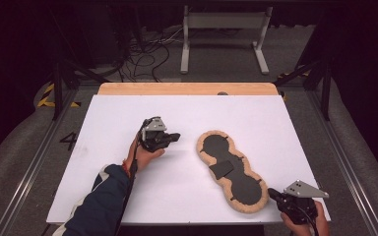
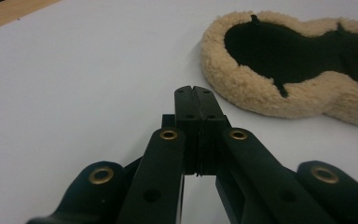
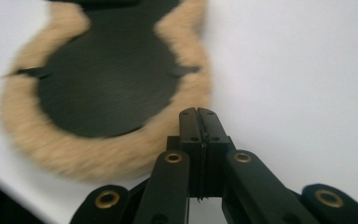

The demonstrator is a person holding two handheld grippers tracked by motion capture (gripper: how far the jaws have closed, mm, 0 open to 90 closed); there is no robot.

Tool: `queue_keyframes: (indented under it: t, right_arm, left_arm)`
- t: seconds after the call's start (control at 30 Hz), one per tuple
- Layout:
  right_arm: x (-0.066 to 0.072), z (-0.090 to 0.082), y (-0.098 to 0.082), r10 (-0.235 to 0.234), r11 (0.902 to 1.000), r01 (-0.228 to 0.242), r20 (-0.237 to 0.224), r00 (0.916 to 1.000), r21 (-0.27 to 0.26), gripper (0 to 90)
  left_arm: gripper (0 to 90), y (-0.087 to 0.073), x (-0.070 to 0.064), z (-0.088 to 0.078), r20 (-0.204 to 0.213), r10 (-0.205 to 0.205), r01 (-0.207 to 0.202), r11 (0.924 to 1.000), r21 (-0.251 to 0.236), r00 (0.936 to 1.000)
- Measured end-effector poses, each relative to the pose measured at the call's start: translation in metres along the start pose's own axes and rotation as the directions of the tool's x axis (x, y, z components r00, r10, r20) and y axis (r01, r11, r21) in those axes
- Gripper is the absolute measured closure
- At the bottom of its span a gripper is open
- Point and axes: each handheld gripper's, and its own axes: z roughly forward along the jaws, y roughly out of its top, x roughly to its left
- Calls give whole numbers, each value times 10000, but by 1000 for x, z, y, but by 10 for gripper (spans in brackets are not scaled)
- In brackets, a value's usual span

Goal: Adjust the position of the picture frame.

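- The fleece pad (image 1: 232, 169) lies diagonally, running from the table's (image 1: 128, 196) middle toward its near right corner.
- Your right gripper (image 1: 274, 195), jaws closed and empty, sits just beside its near end.
- Your left gripper (image 1: 173, 137), likewise closed and empty, stands farther off.

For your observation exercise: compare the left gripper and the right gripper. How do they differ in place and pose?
The left gripper is over the white table near its middle, left of the fleece-edged pad; the right gripper is at the near right corner. The left points right toward the pad, the right points left. Both have shut, empty fingers.
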Motion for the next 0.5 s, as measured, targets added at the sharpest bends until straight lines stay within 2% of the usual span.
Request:
queue_keyframes:
  t: [0.07, 0.1, 0.17, 0.23, 0.27, 0.37, 0.5]
  right_arm:
    - [6, -3, -3, -332, 9993, 331, 40, 9994, 177, 900]
    - [7, -5, -4, -484, 9986, 482, 78, 9988, 236, 900]
    - [7, -5, -5, -364, 9986, 357, 174, 9992, 385, 900]
    - [5, 4, -8, -219, 9974, 182, 525, 9984, 697, 900]
    - [3, 7, -8, 8, 9977, -36, 414, 9991, 670, 900]
    - [2, 11, -6, 150, 9987, -180, 608, 9980, 487, 900]
    - [-1, 17, -5, 281, 9991, -301, 642, 9975, 314, 900]
  left_arm:
    - [898, 5, 0, 8, -106, 133, -132, 9999, 83, 9999]
    - [898, 8, 0, 12, -52, -60, 60, 9999, 105, 10000]
    - [895, 15, -1, 19, -80, -80, 81, 10000, 33, 9999]
    - [880, 22, -4, 27, -41, -147, 147, 9999, 74, 9999]
    - [861, 26, -5, 31, -98, -145, 147, 9998, 154, 9998]
    - [867, 36, -11, 43, -88, -9, 11, 9999, 146, 10000]
    - [878, 43, -11, 62, -338, 108, -91, 9986, 525, 9994]
